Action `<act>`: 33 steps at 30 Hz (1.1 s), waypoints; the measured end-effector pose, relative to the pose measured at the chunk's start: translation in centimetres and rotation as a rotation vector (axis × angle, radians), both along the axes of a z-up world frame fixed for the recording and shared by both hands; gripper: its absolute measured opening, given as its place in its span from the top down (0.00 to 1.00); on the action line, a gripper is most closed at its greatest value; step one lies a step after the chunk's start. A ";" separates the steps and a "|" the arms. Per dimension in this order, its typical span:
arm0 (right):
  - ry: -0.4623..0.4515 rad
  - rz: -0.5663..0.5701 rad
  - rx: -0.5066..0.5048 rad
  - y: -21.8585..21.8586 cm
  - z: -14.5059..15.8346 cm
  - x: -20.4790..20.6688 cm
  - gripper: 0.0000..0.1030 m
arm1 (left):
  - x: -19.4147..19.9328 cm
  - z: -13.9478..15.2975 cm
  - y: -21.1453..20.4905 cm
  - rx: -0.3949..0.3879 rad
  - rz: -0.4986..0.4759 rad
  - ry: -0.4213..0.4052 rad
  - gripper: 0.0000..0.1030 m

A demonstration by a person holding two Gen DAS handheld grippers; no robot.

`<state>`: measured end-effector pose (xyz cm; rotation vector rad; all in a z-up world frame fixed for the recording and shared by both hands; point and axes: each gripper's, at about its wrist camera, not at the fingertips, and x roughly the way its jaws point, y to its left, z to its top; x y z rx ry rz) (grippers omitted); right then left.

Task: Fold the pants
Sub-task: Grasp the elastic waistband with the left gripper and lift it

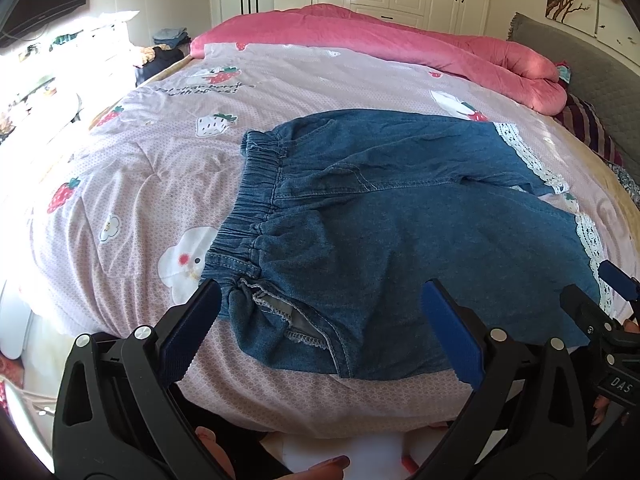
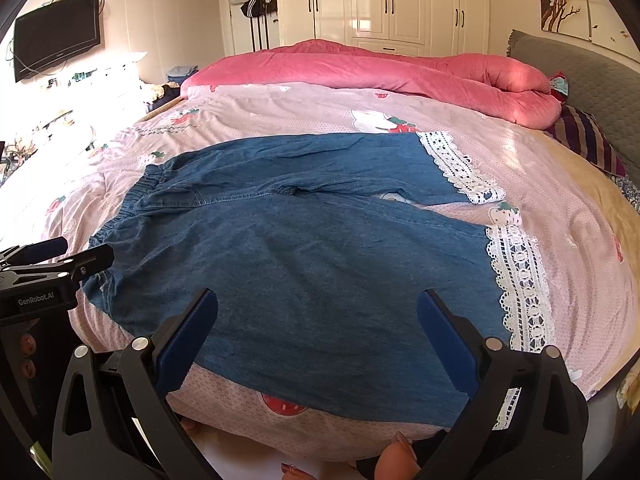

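Blue denim pants [image 1: 400,216] [image 2: 320,248] with an elastic waistband [image 1: 256,184] and white lace cuffs [image 2: 520,276] lie spread flat on the pink strawberry-print bedcover [image 1: 160,152], waist to the left, legs to the right. My left gripper [image 1: 320,312] hovers open over the near waist corner, where a pocket opening shows. My right gripper [image 2: 318,320] hangs open over the near leg, nothing between its blue pads. Each gripper shows at the edge of the other's view: the right gripper [image 1: 612,300] and the left gripper [image 2: 60,256].
A rolled pink quilt [image 2: 400,72] lies along the far side of the bed. A grey headboard [image 2: 580,80] and striped pillow [image 2: 588,140] are at the right. White wardrobes [image 2: 392,4] and a wall TV [image 2: 56,48] stand beyond. The near bed edge [image 2: 320,432] is just below the grippers.
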<state>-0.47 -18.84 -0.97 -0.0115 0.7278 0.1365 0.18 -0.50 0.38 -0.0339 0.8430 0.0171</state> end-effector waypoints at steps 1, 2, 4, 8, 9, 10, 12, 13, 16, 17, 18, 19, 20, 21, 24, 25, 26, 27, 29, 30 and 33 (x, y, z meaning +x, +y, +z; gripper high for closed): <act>0.002 0.002 -0.001 0.1 -0.1 0.1 0.04 | 0.0 0.0 0.0 -0.002 -0.002 0.000 0.09; 0.004 0.006 -0.002 0.1 -0.1 0.2 0.04 | 0.0 -0.1 0.0 -0.003 -0.004 -0.001 0.09; 0.007 0.013 0.005 0.1 -0.2 0.6 0.04 | 0.2 -0.2 0.1 -0.005 -0.006 -0.001 0.09; 0.022 0.054 0.004 0.3 -0.3 2.5 0.04 | 1.6 -0.4 1.3 -0.042 -0.016 0.019 0.09; 0.024 0.065 0.006 0.4 -0.3 3.0 0.04 | 2.1 -0.5 1.7 -0.041 -0.010 0.021 0.09; 0.028 0.081 0.011 0.5 -0.3 3.7 0.04 | 2.7 -0.5 2.2 -0.037 -0.004 0.023 0.09; 0.049 0.112 0.013 0.7 -0.2 5.5 0.04 | 4.5 -0.3 3.6 -0.028 0.014 0.024 0.09; 0.055 0.123 0.007 0.9 -0.2 6.5 0.04 | 5.5 -0.2 4.3 -0.025 0.023 0.027 0.09; 0.050 0.148 -0.012 1.3 0.1 9.0 0.04 | 9.0 -0.3 6.1 -0.017 0.022 0.058 0.09; 0.062 0.155 0.000 1.3 0.2 10.0 0.04 | 10.2 -0.3 6.5 -0.022 0.010 0.060 0.09; 0.071 0.161 0.015 1.3 0.2 10.9 0.04 | 11.2 -0.4 6.9 -0.028 -0.009 0.065 0.09; 0.077 0.161 0.019 1.4 0.2 11.7 0.04 | 12.3 -0.6 7.1 -0.018 -0.015 0.075 0.09; 0.073 0.159 0.012 1.3 0.2 12.3 0.04 | 13.6 -0.8 7.3 0.010 -0.024 0.085 0.09; 0.066 0.159 -0.009 1.5 0.3 13.1 0.04 | 14.5 -1.1 7.4 0.026 -0.038 0.091 0.09; 0.058 0.183 -0.050 2.2 0.6 15.5 0.04 | 16.7 -1.7 7.6 0.049 -0.071 0.096 0.09; 0.064 0.194 -0.054 2.3 0.6 16.3 0.04 | 17.4 -1.8 7.6 0.042 -0.085 0.096 0.09; 0.066 0.201 -0.059 2.4 0.6 17.0 0.04 | 18.1 -2.0 7.7 0.035 -0.092 0.103 0.12; 0.066 0.215 -0.069 2.8 0.7 18.0 0.04 | 18.8 -2.1 7.7 0.022 -0.095 0.105 0.17; 0.068 0.227 -0.091 3.3 0.8 19.8 0.04 | 19.8 -2.1 7.7 -0.003 -0.127 0.096 0.19; 0.069 0.241 -0.099 3.7 0.8 20.8 0.04 | 20.1 -2.3 7.6 -0.005 -0.137 0.096 0.22; 0.089 0.286 -0.123 4.8 0.6 23.5 0.04 | 21.4 -3.2 7.4 0.020 -0.165 0.109 0.43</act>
